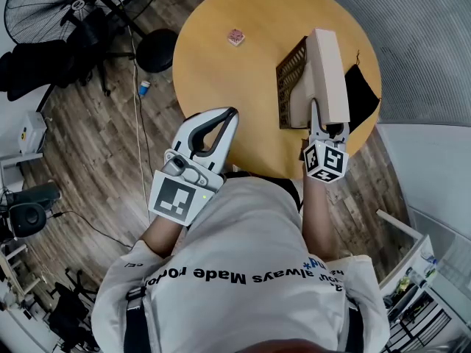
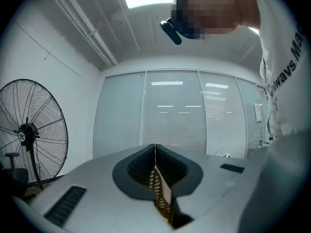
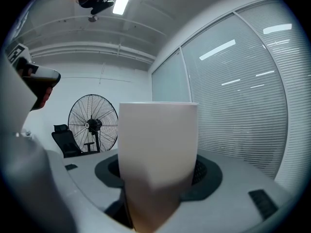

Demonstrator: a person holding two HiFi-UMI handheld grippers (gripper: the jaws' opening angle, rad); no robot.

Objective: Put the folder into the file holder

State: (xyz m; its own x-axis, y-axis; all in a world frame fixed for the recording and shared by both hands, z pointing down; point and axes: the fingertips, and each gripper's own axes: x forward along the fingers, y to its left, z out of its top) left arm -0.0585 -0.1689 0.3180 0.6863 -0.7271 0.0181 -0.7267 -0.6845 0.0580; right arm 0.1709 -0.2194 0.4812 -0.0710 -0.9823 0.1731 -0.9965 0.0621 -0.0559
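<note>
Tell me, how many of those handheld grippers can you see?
2. The left gripper is shut, near the edge of the table; the right gripper grips the folder at the file holder.

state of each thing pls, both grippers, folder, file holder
left gripper: shut, empty
folder: on edge, held at the right side of the file holder; seated or not, cannot tell
file holder: standing on the table
right gripper: shut on the folder
</note>
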